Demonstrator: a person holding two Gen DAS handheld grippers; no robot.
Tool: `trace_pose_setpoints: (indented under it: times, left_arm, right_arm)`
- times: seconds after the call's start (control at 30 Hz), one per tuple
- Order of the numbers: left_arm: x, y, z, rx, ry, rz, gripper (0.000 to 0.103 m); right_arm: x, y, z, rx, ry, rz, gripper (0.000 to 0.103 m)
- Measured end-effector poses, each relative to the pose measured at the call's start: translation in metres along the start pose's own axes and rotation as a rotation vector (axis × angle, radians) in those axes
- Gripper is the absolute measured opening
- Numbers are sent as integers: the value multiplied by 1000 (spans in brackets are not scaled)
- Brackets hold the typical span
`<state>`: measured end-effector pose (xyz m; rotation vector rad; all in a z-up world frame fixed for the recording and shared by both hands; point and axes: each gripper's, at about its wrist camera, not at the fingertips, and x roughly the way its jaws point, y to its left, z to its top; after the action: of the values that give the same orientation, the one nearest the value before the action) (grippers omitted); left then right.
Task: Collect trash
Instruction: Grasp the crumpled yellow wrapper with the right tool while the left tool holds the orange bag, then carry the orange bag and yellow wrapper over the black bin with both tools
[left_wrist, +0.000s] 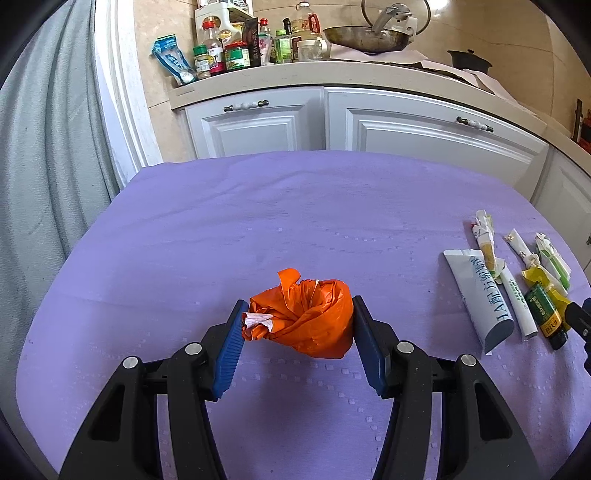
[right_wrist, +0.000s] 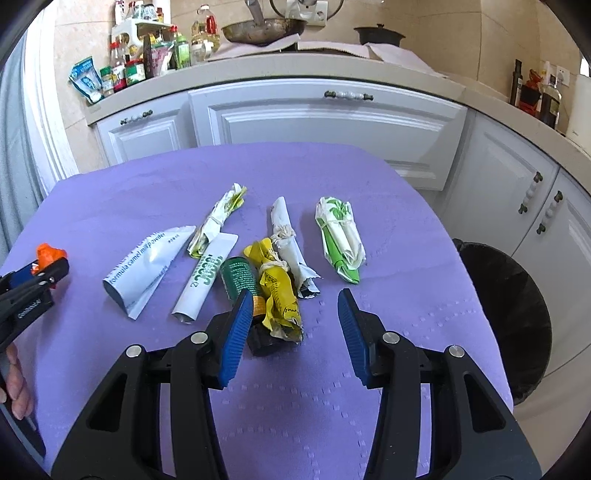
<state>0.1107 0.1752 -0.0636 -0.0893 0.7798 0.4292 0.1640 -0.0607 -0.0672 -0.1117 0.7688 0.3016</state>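
Left wrist view: the left gripper (left_wrist: 297, 325) has both blue pads pressed against a bunched orange plastic bag (left_wrist: 306, 319), clamping it just above the purple tablecloth (left_wrist: 258, 221); a scrap of white paper (left_wrist: 258, 320) pokes out by the left pad. To its right lies a row of wrappers, among them a white-and-blue milk powder sachet (left_wrist: 476, 295). In the right wrist view the right gripper (right_wrist: 293, 314) has its jaws apart over the cloth, with a crumpled yellow wrapper (right_wrist: 279, 291) and a dark green tube (right_wrist: 240, 280) near its left pad; whether that pad touches them is hard to tell. A black-lined bin (right_wrist: 517, 314) stands beside the table on the right
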Motion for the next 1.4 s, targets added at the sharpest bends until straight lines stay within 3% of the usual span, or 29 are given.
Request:
trace_pose_setpoints:
  times: [0.03,0.17,0.37,0.8,1.4]
  left_arm:
    - [1,1,0,-1,1,1,55]
    - [2,0,0,-5,9,1,55]
    - [2,0,-1,-1,10,-5,55]
    - [-21,-16,-2,29,-29,-68,55]
    - [-75,-127,9,171,-136,-327,55]
  right_arm:
    - [2,0,0,-3,6,1,42]
    - [8,2,2,-12,21,16,13]
    - [8,3,0,-20,33,40,9]
    - [-34,-10,1,6,-78,1,7]
    - [-82,-107,-14,189,-187,-206,7]
